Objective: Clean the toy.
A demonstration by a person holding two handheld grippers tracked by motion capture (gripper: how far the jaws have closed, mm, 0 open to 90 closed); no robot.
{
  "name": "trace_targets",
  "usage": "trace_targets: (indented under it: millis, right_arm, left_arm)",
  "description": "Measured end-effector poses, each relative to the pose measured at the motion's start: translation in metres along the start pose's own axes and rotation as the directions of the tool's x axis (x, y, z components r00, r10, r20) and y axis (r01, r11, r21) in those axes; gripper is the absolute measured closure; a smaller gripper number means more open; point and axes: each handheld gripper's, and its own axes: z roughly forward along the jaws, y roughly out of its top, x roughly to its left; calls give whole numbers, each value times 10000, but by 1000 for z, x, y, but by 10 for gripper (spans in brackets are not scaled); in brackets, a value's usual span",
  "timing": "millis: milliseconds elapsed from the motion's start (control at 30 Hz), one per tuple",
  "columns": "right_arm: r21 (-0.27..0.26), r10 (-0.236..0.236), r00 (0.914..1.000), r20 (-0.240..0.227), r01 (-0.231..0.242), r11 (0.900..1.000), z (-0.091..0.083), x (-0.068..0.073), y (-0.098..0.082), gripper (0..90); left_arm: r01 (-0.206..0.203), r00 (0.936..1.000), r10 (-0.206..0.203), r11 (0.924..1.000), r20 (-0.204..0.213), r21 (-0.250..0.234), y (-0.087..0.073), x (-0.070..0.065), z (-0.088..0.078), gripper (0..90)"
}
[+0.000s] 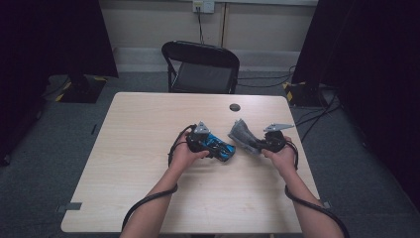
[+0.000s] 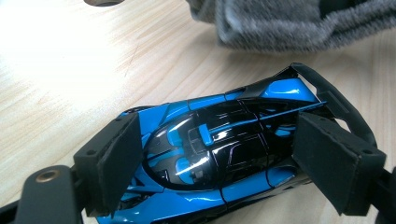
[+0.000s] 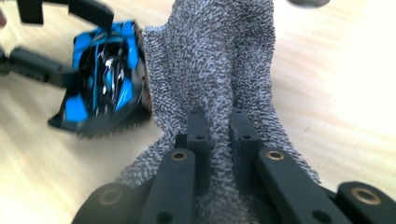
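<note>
A blue and black toy car lies on the wooden table between the jaws of my left gripper, whose pads press on its two ends. In the high view this gripper sits left of centre with the car in it. My right gripper is shut on a bunched grey towelling cloth. The cloth rises from the jaws and reaches the car. From above, the right gripper holds the cloth just right of the car.
A small dark disc lies on the table beyond both grippers. A black folding chair stands at the far edge. Cables run across the floor at the right. Bare tabletop stretches to the left and towards the near edge.
</note>
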Motion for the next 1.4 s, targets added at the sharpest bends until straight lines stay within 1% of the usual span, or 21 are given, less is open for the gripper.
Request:
trace_targets:
  millis: [33,233,400,533,833,1000,1133,1267,1300,1400]
  right_arm:
    - [-44,7,10000,58,-7,10000,2,-1,5,817]
    - [-141,86,9998,158,-83,9999,15,-2,19,816]
    - [-69,-81,9996,270,83,9999,28,1,28,816]
    - [-86,13,9999,172,-12,10000,41,4,34,816]
    - [151,-329,9995,-22,329,9993,71,15,44,815]
    - [317,-629,9978,-190,635,9975,87,23,45,815]
    - [396,-764,9966,-307,776,9962,93,27,44,814]
    - [433,-793,9960,-414,811,9958,95,26,43,813]
    - [442,-770,9958,-501,792,9959,95,26,42,813]
    - [570,-963,9937,-566,995,9934,95,26,42,812]
  left_arm:
    - [-2,10000,2,10000,5,-2,0,0,0,159]
    - [-12,10000,13,10000,45,-24,0,1,0,161]
    - [-44,10000,44,10000,68,-9,0,1,0,161]
    - [-46,9999,46,10000,103,2,1,1,1,161]
    - [-78,9998,79,9999,174,-63,0,1,1,160]
    - [-36,9998,37,10000,204,-84,0,0,1,161]
    - [-69,9997,71,9999,232,-98,0,0,2,161]
    - [-50,9997,53,9999,220,-130,0,0,2,161]
    - [-53,9997,55,10000,218,-83,1,0,2,161]
    - [-57,9997,58,10000,234,-76,1,0,2,161]
